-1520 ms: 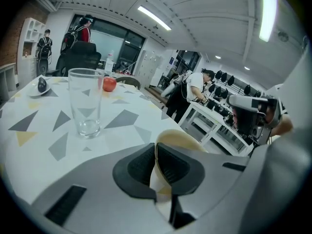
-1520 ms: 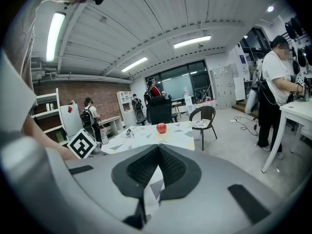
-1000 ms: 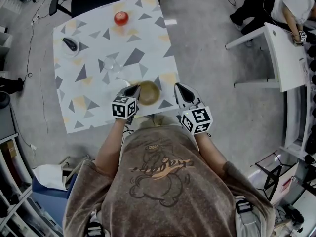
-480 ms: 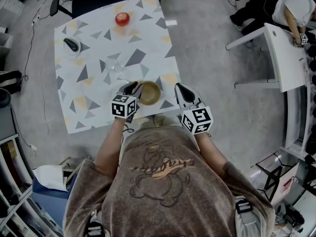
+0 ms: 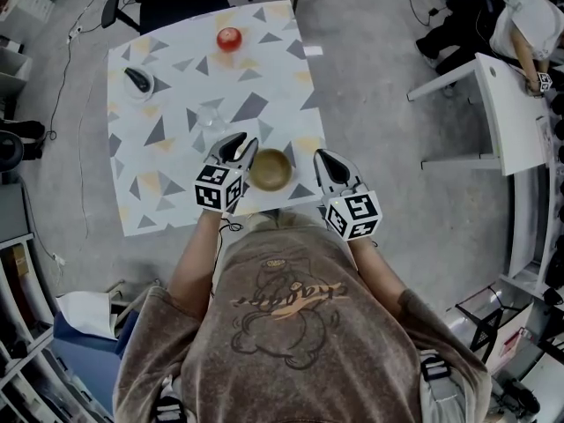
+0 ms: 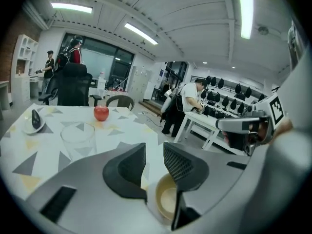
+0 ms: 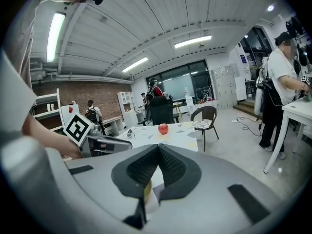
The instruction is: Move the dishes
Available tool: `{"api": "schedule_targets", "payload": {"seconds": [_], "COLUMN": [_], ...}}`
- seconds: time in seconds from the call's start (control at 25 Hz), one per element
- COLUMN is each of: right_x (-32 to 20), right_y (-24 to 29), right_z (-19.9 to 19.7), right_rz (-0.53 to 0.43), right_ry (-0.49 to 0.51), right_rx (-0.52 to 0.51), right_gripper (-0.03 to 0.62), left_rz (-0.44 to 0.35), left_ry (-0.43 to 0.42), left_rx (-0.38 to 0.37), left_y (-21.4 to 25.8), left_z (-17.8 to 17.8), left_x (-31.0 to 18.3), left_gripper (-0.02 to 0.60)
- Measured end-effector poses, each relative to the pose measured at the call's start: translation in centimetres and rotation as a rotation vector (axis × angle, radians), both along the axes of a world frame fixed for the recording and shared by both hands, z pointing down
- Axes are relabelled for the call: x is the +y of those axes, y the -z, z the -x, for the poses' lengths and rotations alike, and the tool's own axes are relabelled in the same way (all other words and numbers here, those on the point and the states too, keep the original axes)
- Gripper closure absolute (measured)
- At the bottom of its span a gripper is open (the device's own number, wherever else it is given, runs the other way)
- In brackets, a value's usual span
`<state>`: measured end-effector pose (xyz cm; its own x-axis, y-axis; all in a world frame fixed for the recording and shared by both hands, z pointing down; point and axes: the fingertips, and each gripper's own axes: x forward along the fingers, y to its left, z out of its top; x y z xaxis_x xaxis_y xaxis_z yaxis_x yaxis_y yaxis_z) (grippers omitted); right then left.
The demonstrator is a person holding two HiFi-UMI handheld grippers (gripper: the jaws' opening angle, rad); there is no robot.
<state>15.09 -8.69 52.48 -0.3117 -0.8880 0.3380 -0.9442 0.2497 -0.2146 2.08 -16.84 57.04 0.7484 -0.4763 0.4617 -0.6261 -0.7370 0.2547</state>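
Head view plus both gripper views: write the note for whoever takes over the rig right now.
Left gripper: jaws slightly apart, just been opening, nothing between them; it hovers at the left rim of the brown bowl.
Right gripper: shut, empty, to the right of the bowl.
Things: the bowl stands at the near edge of the table, free of both grippers; clear glass mid-table; small dish holding a dark object at the far left; red apple near the far edge.
Done: bowl apparently set down.
Left: glass and small dish not yet handled; their destination isn't shown.
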Motion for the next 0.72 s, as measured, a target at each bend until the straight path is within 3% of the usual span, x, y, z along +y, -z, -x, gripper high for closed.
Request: {"api": "schedule_targets", "payload": {"seconds": [0.2, 0.48, 0.72], "right_x": [-0.6, -1.7, -2.4], "right_y": [0.6, 1.8, 2.7], "right_z": [0.5, 1.9, 2.5], "right_rz": [-0.019, -0.054, -0.078], "right_ry": [0.024, 0.071, 0.100], "right_rx": [0.000, 0.000, 0.002], "right_gripper": [0.589, 0.589, 0.590], "left_rz": [-0.092, -0.222, -0.276], "left_ry": [0.017, 0.116, 0.179], "left_rx": [0.038, 0.117, 0.153], "left_y": [4.5, 10.4, 12.9], "left_z": [0.5, 2.8, 4.8], "left_x": [-0.3, 0.3, 1.5], "left_gripper": [0.476, 0.476, 0.476]}}
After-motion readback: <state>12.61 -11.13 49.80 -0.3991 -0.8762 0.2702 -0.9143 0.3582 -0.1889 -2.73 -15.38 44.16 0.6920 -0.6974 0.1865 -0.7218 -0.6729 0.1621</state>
